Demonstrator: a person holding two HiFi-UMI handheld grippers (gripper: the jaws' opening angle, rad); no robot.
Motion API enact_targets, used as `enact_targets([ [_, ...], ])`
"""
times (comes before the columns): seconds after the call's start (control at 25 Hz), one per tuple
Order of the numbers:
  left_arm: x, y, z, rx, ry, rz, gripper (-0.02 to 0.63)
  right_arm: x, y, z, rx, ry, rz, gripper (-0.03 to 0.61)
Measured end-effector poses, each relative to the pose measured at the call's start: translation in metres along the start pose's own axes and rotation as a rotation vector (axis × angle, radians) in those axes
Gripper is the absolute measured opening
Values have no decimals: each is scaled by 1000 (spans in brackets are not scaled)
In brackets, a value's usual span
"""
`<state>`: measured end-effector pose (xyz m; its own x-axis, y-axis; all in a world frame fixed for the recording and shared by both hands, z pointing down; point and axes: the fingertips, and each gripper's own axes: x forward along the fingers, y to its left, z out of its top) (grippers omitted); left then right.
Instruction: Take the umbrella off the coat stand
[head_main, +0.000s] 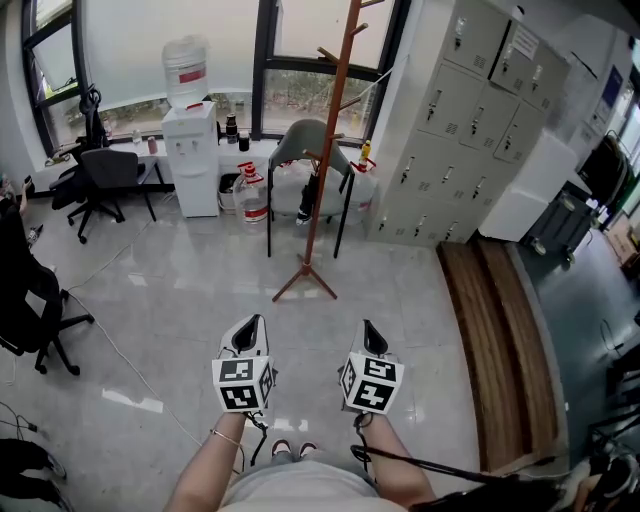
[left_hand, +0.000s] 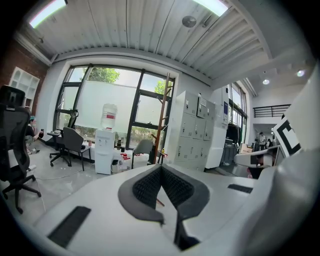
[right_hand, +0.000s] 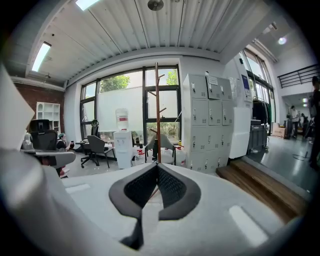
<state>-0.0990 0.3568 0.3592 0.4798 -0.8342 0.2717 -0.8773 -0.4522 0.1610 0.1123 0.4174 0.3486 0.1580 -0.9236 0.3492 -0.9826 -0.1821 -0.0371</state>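
A tall reddish-brown wooden coat stand (head_main: 327, 150) rises from the floor ahead of me, its tripod foot (head_main: 305, 285) on the grey tiles. A short black folded umbrella (head_main: 308, 198) hangs low on it from a peg, in front of a grey chair (head_main: 300, 140). My left gripper (head_main: 253, 325) and right gripper (head_main: 368, 328) are side by side, well short of the stand, both shut and holding nothing. The stand (left_hand: 163, 115) lies straight ahead in the left gripper view. In the right gripper view the stand (right_hand: 157, 110) and the umbrella (right_hand: 153, 151) sit above the jaw tips.
A white water dispenser (head_main: 190, 155) and water jugs (head_main: 251, 195) stand by the window to the left of the stand. Grey lockers (head_main: 470, 110) line the right wall, with a low wooden platform (head_main: 495, 330) before them. Office chairs (head_main: 100, 180) are at the left.
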Motion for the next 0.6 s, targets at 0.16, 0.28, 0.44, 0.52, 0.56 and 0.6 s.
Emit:
enact_targets([
  [0.16, 5, 11, -3, -7, 6, 4, 2, 1, -3, -7, 5, 18, -23, 5],
  [0.28, 11, 13, -11, -7, 27, 2, 2, 7, -7, -17, 13, 42, -34, 6],
  [0.44, 24, 18, -16, -9, 47, 0, 2, 21, -6, -19, 18, 54, -37, 5],
  [0.52, 35, 19, -15, -7, 49, -2, 2, 31, -6, -18, 22, 54, -38, 5],
  [0.56, 41, 20, -13, -6, 49, -3, 2, 37, -7, -17, 24, 55, -38, 6],
  [0.6, 47, 20, -9, -5, 49, -4, 2, 44, -8, -14, 25, 56, -38, 5],
])
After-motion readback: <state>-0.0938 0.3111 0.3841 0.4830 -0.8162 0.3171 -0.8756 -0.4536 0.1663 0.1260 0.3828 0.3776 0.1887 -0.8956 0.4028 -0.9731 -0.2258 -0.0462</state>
